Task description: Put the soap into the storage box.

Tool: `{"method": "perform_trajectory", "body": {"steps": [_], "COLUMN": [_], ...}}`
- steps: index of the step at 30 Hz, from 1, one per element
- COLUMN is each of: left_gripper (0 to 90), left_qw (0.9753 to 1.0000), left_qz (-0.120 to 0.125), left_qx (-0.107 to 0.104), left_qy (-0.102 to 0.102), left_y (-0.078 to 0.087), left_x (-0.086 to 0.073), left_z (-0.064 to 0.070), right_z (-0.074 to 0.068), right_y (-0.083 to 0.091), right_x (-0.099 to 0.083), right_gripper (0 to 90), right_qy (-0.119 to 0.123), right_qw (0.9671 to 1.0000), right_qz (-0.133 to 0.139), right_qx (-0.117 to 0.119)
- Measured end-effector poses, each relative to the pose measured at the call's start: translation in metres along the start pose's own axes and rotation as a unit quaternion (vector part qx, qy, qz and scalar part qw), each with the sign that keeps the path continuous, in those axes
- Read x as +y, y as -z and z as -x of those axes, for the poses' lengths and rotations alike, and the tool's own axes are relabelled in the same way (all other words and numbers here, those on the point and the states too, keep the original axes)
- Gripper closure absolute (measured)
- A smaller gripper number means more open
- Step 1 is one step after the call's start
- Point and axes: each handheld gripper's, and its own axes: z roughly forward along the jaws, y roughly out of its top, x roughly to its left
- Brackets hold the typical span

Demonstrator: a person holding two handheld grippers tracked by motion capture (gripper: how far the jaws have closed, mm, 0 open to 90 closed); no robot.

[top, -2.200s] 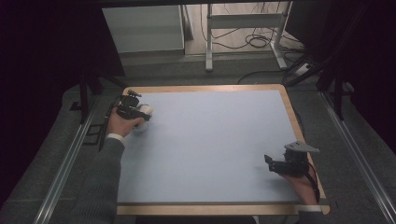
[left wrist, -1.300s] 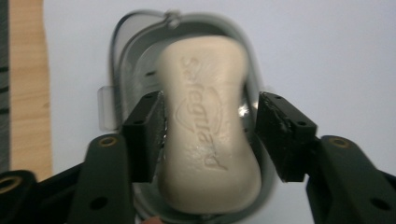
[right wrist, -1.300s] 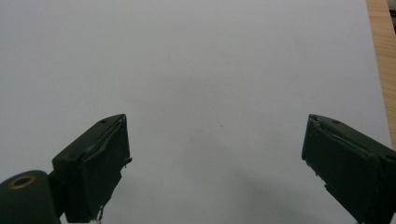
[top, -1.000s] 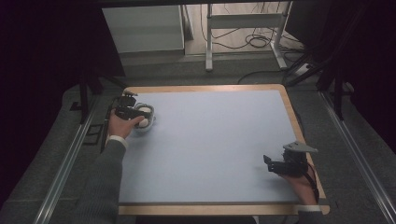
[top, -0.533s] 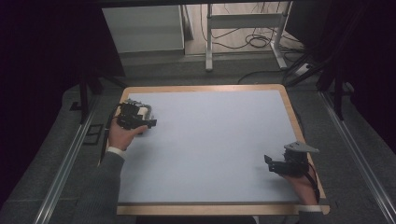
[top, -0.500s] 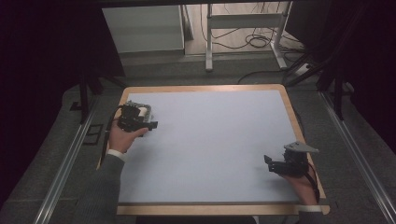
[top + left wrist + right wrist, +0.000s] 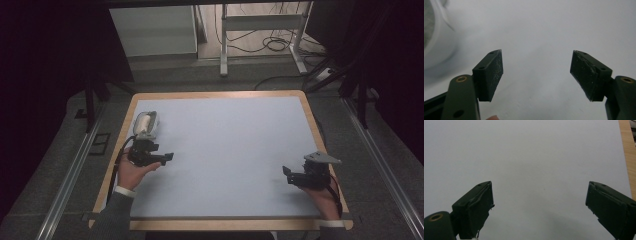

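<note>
The left claw [image 7: 167, 157] is held low over the pale blue desk [image 7: 230, 150]. Its jaws are spread wide with nothing between them. A white and grey thing [image 7: 146, 124] lies on the desk just behind the left claw, close to it but not touching. In the left gripper view a blurry white edge of it [image 7: 435, 47] shows far to the side of the left jaw, and it is too blurry to tell what it is.

The right claw [image 7: 286, 174] is well apart from the left one, near the wooden rim [image 7: 314, 125]. Its jaws are wide too, and they hold nothing.
</note>
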Motion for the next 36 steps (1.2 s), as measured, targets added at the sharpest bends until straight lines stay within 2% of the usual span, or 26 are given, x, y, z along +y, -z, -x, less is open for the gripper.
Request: {"method": "perform_trajectory", "body": {"steps": [2, 4, 7, 9, 14, 20, 26, 28, 30, 36], "left_gripper": [26.4, 26.0, 26.0, 25.9, 26.0, 25.9, 25.3, 25.3, 25.3, 25.3], "left_qw": [1.0, 0.9999, 1.0, 0.9999, 0.9998, 0.9999, 0.9998, 0.9996, 0.9996, 0.9996], "left_qz": [-0.001, -0.004, -0.007, -0.011, -0.014, -0.001, -0.008, -0.009, -0.01, -0.008], "left_qx": [-0.002, -0.012, -0.006, -0.009, -0.008, -0.011, -0.015, -0.023, -0.022, -0.024], "left_qy": [-0.003, -0.001, -0.004, -0.005, -0.011, -0.01, -0.011, -0.011, -0.016, -0.011], "left_y": [0.0, 0.0, 0.0, 0.003, 0.003, 0.006, 0.0, -0.002, -0.003, -0.002], "left_x": [-0.008, -0.02, -0.028, -0.038, -0.046, -0.046, -0.046, -0.046, -0.045, -0.045], "left_z": [0.005, 0.01, 0.014, 0.022, 0.024, 0.021, 0.023, 0.024, 0.024, 0.021], "right_z": [-0.001, -0.001, -0.002, -0.003, -0.003, -0.004, -0.003, -0.003, -0.003, -0.006], "right_y": [0.0, -0.001, -0.001, -0.001, -0.001, -0.002, 0.001, 0.001, 0.003, 0.004], "right_x": [0.0, 0.0, 0.0, 0.0, 0.0, 0.0, -0.002, -0.002, -0.002, -0.002], "right_gripper": [7.7, 7.7, 7.7, 7.7, 7.7, 7.7, 7.7, 7.7, 7.7, 7.7], "right_qy": [0.001, 0.001, 0.002, 0.002, 0.003, 0.005, 0.003, 0.002, 0.003, 0.008], "right_qw": [1.0, 1.0, 1.0, 1.0, 1.0, 1.0, 1.0, 1.0, 1.0, 0.9999], "right_qz": [0.0, -0.002, -0.003, -0.003, -0.003, -0.004, -0.001, -0.001, 0.002, 0.008], "right_qx": [-0.001, 0.0, -0.001, 0.0, 0.0, 0.001, 0.0, 0.0, -0.003, -0.004]}}
